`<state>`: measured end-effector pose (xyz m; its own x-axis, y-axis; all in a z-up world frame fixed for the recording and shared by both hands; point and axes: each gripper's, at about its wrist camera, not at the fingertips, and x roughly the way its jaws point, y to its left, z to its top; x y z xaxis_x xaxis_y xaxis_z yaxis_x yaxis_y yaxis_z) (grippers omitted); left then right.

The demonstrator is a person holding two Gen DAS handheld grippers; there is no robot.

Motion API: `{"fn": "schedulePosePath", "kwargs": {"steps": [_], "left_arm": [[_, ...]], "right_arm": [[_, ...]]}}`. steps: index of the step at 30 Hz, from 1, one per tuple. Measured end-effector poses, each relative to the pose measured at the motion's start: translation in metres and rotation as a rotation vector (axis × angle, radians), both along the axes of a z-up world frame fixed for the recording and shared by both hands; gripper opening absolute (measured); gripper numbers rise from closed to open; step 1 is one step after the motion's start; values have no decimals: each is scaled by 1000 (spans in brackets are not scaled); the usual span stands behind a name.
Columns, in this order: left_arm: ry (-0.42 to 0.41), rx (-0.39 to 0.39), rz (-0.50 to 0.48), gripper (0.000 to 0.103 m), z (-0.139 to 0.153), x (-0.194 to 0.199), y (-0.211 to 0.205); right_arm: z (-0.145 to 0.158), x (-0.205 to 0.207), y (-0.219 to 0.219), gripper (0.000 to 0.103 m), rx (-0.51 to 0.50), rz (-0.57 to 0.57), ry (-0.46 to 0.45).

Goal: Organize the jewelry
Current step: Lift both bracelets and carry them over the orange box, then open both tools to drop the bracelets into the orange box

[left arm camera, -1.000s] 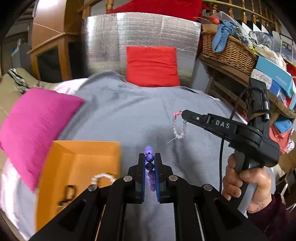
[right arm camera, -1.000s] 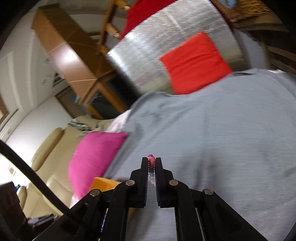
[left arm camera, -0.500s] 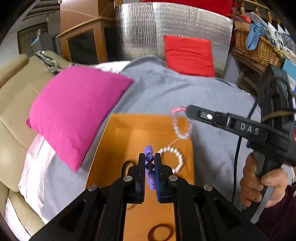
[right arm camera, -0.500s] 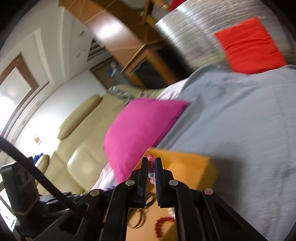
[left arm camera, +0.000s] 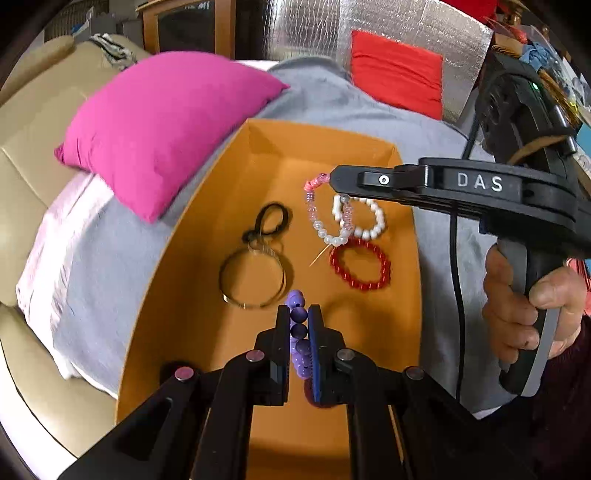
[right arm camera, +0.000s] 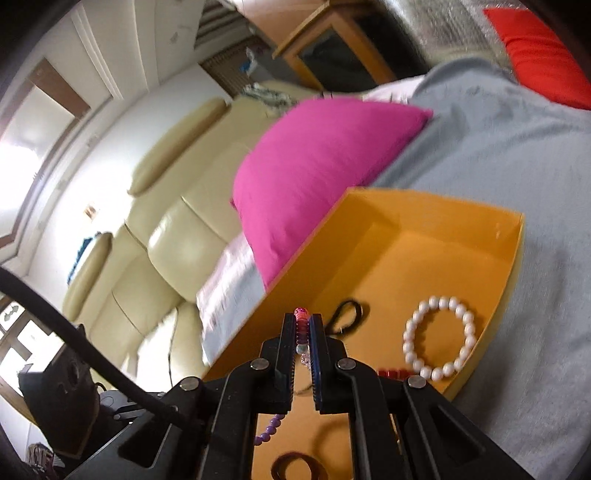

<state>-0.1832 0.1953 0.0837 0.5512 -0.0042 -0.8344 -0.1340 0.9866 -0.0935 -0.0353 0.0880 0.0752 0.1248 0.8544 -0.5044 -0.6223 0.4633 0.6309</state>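
Observation:
An orange open box (left arm camera: 325, 142) (right arm camera: 515, 258) lies on a grey cloth. My left gripper (left arm camera: 298, 314) is shut on a purple bead bracelet (left arm camera: 298, 332) and hangs over the box's near half. My right gripper (right arm camera: 303, 321) (left arm camera: 334, 181) is shut on a pink-and-clear bead bracelet (left arm camera: 314, 210) (right arm camera: 301, 317), which dangles over the box's middle. On the box floor lie a white pearl bracelet (left arm camera: 376, 218) (right arm camera: 439, 338), a red bead bracelet (left arm camera: 360, 264), a thin metal bangle (left arm camera: 253, 278) and a black loop (left arm camera: 271, 219) (right arm camera: 347, 314).
A magenta cushion (left arm camera: 166, 122) (right arm camera: 317, 162) leans against the box's left side. A red cushion (left arm camera: 397, 74) and a silver foil panel (left arm camera: 388, 22) stand behind. A cream sofa (right arm camera: 166, 229) lies to the left. A person's hand (left arm camera: 524, 317) grips the right tool's handle.
Both grippers have travelled from over the bare grey cloth to over the orange box, each with its bracelet still clamped. The box contents have come into view.

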Motion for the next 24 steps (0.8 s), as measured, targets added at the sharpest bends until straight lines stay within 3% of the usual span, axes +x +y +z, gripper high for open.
{"fn": "schedulePosePath", "kwargs": {"steps": [7, 13, 24], "left_arm": [[71, -19, 20, 9, -22, -9, 5], [111, -10, 45, 10, -30, -1, 10], [135, 50, 61, 11, -29, 4, 13]], "right_arm": [[-11, -5, 15, 8, -59, 36, 24], [-25, 3, 19, 8, -85, -25, 42], [-18, 12, 7, 10, -76, -135, 4]]}}
